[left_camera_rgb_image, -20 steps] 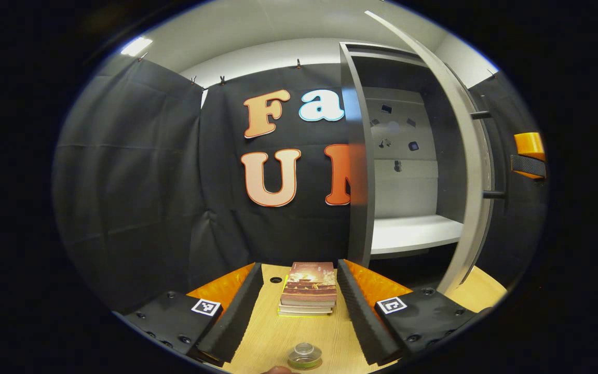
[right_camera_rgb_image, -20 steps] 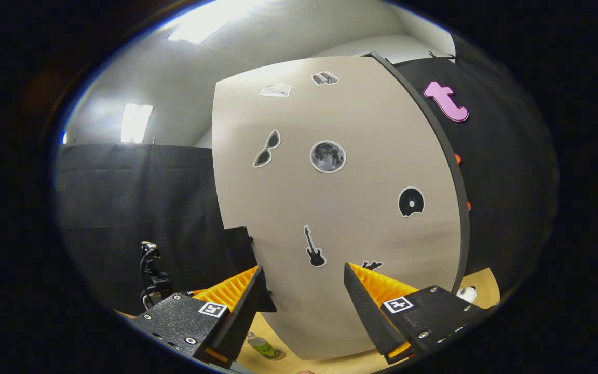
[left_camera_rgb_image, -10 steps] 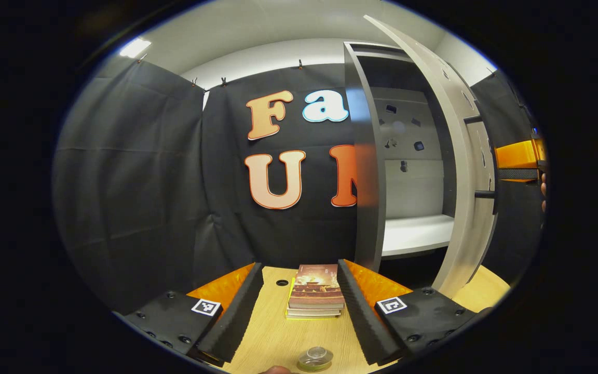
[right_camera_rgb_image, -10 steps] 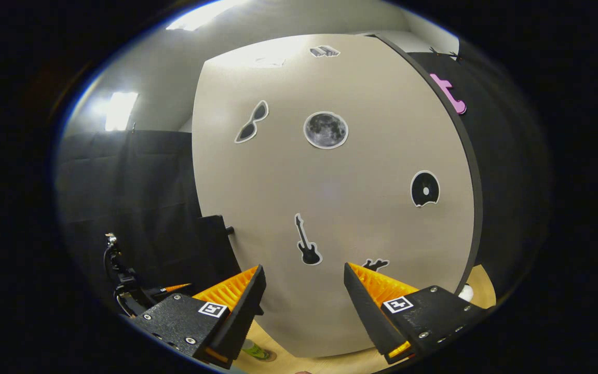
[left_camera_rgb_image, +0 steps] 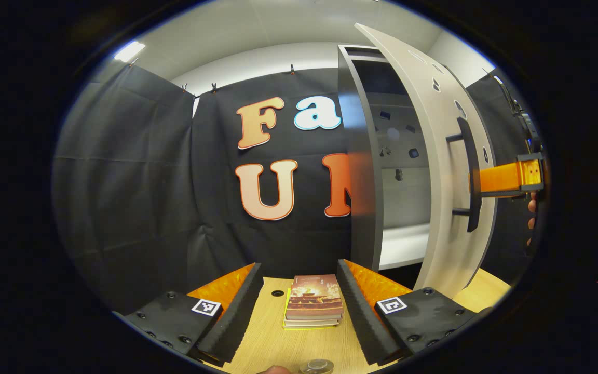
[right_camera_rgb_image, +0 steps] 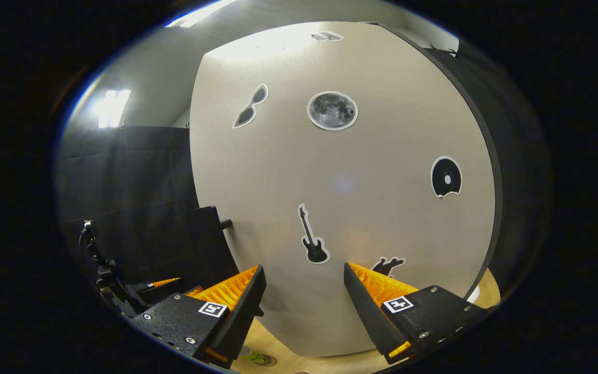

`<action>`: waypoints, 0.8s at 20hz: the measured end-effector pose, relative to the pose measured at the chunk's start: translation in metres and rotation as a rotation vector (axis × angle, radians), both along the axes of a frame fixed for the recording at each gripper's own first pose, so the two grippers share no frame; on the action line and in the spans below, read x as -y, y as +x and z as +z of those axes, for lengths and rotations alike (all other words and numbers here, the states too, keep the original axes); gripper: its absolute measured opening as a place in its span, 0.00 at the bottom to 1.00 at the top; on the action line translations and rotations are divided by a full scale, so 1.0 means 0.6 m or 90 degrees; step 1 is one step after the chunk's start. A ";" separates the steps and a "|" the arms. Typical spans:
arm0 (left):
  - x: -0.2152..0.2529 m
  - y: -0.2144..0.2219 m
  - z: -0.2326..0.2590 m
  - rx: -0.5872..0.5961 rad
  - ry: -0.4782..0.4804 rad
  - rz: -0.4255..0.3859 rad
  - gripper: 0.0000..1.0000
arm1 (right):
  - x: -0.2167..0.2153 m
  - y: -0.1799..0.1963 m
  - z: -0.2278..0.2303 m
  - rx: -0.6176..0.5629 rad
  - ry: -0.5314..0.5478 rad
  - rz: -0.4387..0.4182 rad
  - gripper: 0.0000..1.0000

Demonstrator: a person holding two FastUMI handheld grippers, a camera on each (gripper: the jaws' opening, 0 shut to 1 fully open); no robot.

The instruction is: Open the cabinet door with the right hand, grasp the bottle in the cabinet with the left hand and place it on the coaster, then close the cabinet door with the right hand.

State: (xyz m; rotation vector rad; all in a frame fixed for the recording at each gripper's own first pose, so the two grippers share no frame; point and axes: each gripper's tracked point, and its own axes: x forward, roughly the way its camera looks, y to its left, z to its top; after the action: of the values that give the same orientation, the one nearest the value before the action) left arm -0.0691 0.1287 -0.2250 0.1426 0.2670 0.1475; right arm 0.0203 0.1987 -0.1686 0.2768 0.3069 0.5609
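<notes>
The grey cabinet door (left_camera_rgb_image: pixel 436 156) stands partly open, its black bar handle (left_camera_rgb_image: pixel 469 176) on the outer face. Inside, a white shelf (left_camera_rgb_image: pixel 403 244) shows bare. My right gripper (right_camera_rgb_image: pixel 301 306) is open, its fingertips close against the stickered door face (right_camera_rgb_image: pixel 340 197); from the left gripper view the right gripper (left_camera_rgb_image: pixel 506 176) reaches the door beside the handle. My left gripper (left_camera_rgb_image: pixel 299 311) is open and holds nothing. The bottle's clear cap (left_camera_rgb_image: pixel 317 366) peeks in below it. The green bottle (right_camera_rgb_image: pixel 255 357) rests on a round coaster (right_camera_rgb_image: pixel 273 358) on the table.
A stack of books (left_camera_rgb_image: pixel 313 301) lies on the wooden table (left_camera_rgb_image: pixel 273 337) ahead of the left fingers, near a small hole (left_camera_rgb_image: pixel 277 293). The cabinet's dark side panel (left_camera_rgb_image: pixel 361 171) rises behind the books. Black cloth walls the booth.
The door has swung further toward shut, and the right gripper has followed it closer to the face. The bottle has slid lower in both views.
</notes>
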 end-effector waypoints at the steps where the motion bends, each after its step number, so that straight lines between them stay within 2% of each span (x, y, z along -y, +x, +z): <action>1: 0.001 0.009 0.006 0.004 -0.002 -0.005 0.94 | 0.000 -0.002 -0.001 -0.001 -0.002 -0.003 0.92; 16: 0.049 0.070 0.035 0.021 -0.017 -0.049 0.93 | -0.002 -0.011 -0.015 0.046 -0.118 -0.049 0.91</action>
State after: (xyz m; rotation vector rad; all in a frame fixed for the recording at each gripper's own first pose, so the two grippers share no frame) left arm -0.0271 0.0994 -0.2041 0.1233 0.2309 0.0700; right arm 0.0140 0.2002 -0.1778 0.0882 0.2753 0.4625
